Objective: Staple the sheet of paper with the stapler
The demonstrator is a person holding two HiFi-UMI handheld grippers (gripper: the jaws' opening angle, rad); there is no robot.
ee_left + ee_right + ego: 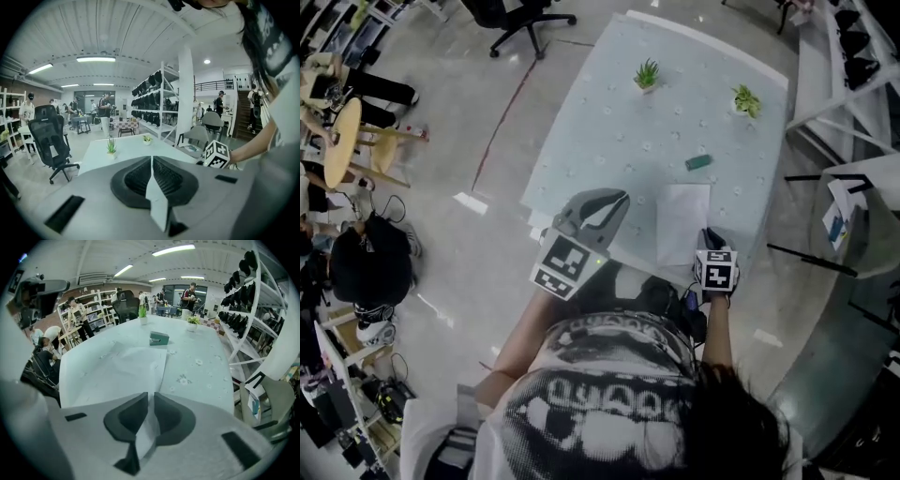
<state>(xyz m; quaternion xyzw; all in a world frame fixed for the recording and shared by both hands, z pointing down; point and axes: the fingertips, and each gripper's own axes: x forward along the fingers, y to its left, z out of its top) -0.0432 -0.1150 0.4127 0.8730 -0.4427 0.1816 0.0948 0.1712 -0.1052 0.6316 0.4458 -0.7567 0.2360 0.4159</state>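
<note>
The white sheet of paper (pixel 682 217) lies at the near right of the pale, flower-printed table (pixel 609 141). A small green stapler (pixel 698 162) rests just beyond the sheet's far edge, and it shows past the sheet (pixel 126 366) as the green stapler (pixel 159 338) in the right gripper view. My right gripper (pixel 706 232) is at the sheet's near right corner. Its jaws (pixel 151 394) stand pinched on the paper's near edge. My left gripper (pixel 622 197) hovers over the table's near edge, left of the sheet, with jaws (pixel 151 159) together and nothing in them.
Two small potted plants (pixel 647 73) (pixel 746 98) stand at the table's far side. A white metal rack (pixel 839 84) and a glass-topped stand (pixel 853 244) flank the table on the right. An office chair (pixel 51 140) stands off to the left, with people and shelves further back.
</note>
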